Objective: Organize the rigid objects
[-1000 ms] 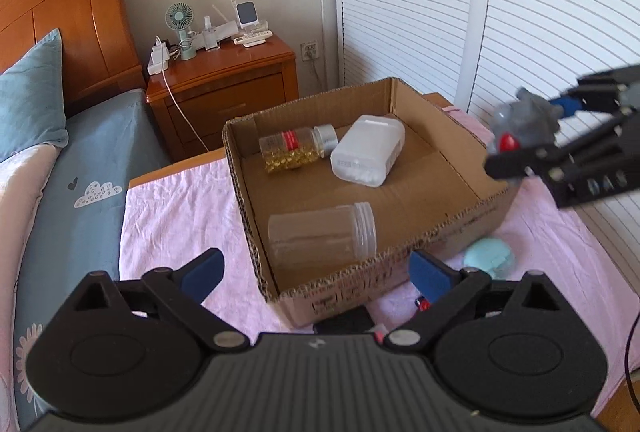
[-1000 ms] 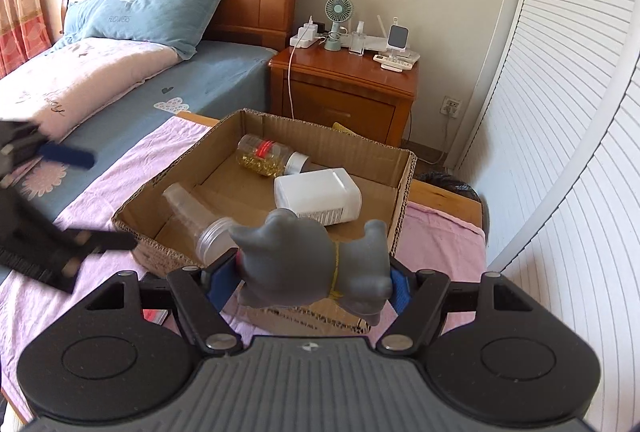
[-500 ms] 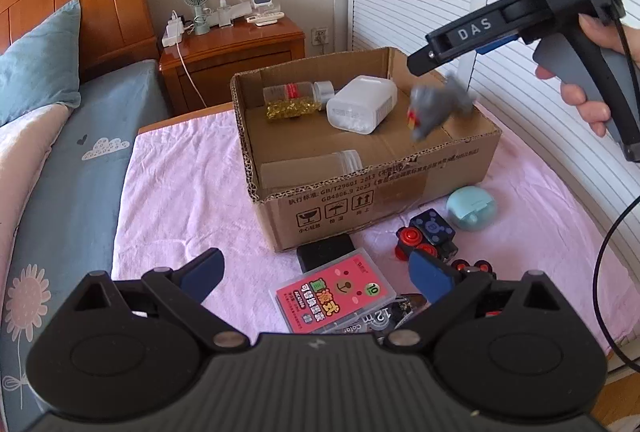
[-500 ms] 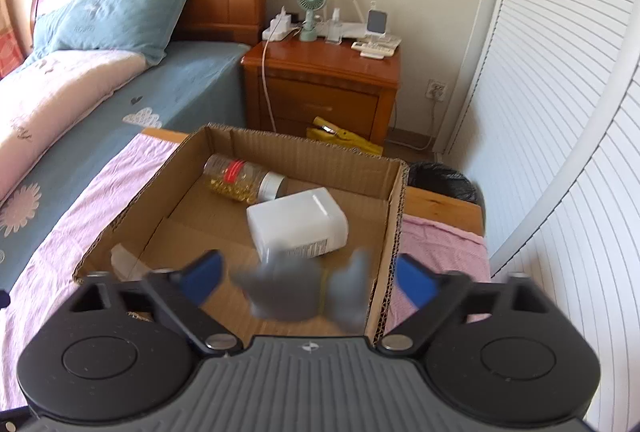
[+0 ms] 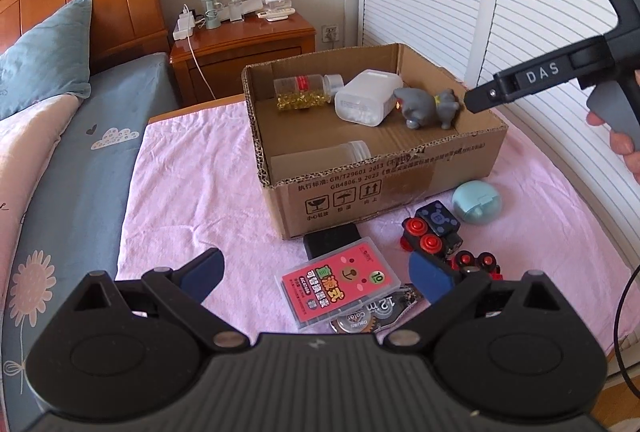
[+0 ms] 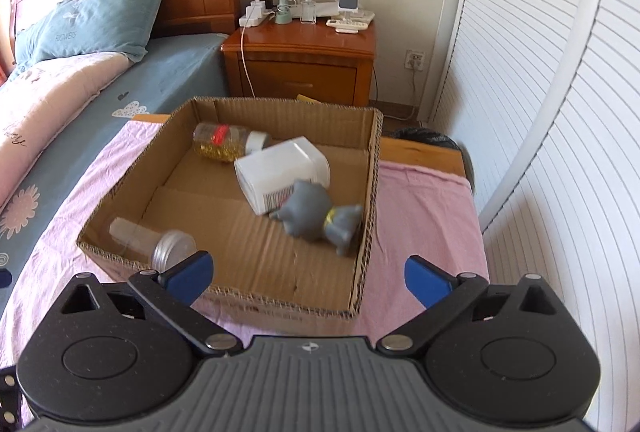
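A cardboard box (image 5: 400,172) (image 6: 360,272) stands on the pink cloth. Inside lie a grey toy animal (image 5: 426,106) (image 6: 316,216) by the right wall, a white container (image 5: 366,100) (image 6: 280,174), a bottle of yellow capsules (image 5: 304,92) (image 6: 224,144) and a clear jar (image 5: 320,160) (image 6: 154,238). My right gripper (image 6: 308,278) is open and empty above the box's near edge. My left gripper (image 5: 316,278) is open and empty above a pink card case (image 5: 340,286). In front of the box lie a toy train (image 5: 436,232), a teal case (image 5: 476,206), a black block (image 5: 330,238) and a tape roll (image 5: 372,316).
A bed with a blue pillow (image 6: 92,20) lies to the left. A wooden nightstand (image 6: 300,60) with a fan and small devices stands behind the box. White slatted doors (image 6: 540,92) run along the right. The table edge (image 6: 420,152) shows behind the box.
My right gripper opened and let go of the grey toy, which fell into the box by the right wall. My left gripper pulled back from the box, bringing the loose items into view.
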A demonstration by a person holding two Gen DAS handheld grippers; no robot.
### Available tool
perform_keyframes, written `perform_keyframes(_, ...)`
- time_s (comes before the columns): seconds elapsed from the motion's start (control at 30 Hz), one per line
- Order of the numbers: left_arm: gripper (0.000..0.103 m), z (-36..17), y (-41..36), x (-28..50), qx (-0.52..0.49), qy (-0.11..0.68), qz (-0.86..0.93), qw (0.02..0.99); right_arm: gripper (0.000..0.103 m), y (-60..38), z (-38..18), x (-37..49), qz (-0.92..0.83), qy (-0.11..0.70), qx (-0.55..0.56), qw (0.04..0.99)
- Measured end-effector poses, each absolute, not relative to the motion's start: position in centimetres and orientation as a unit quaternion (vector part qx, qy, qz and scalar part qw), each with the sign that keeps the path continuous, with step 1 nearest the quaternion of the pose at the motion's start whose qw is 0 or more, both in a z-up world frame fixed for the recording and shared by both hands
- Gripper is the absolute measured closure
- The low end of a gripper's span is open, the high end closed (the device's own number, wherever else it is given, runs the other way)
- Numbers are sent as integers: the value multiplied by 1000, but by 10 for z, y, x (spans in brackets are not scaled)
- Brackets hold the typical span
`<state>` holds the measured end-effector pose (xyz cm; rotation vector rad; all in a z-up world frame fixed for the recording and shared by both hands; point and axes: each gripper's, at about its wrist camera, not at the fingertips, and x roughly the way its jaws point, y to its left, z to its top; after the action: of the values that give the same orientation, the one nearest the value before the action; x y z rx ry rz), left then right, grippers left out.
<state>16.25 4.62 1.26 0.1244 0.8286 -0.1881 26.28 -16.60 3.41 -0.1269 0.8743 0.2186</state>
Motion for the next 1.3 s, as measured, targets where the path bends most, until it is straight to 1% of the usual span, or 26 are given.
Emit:
perform_keyframes(0.2,4,12,46,158,51,403,-90,909,0,-181,11,249,85,450,-29,889)
perform_keyframes(0.5,4,5,50,157,51,412,-72,907,0,-187,-41,251,56,496,17,866)
perform_keyframes(0.73,4,4,53,158,48,416,-68,905,0,-178,-62,257,34,500,30,865)
perform_keyframes(0.87,4,3,53,158,48,418,-68,905,0,-173,-71,260,17,496,20,868)
perform_keyframes(1.17,4,1,50,157,50,421,-74,903,0,-181,-75,239,-7,483,-26,875)
perform_keyframes(1.3,4,0,48,157,49,422,-75,902,0,-193,-74,225,-9,475,-25,880)
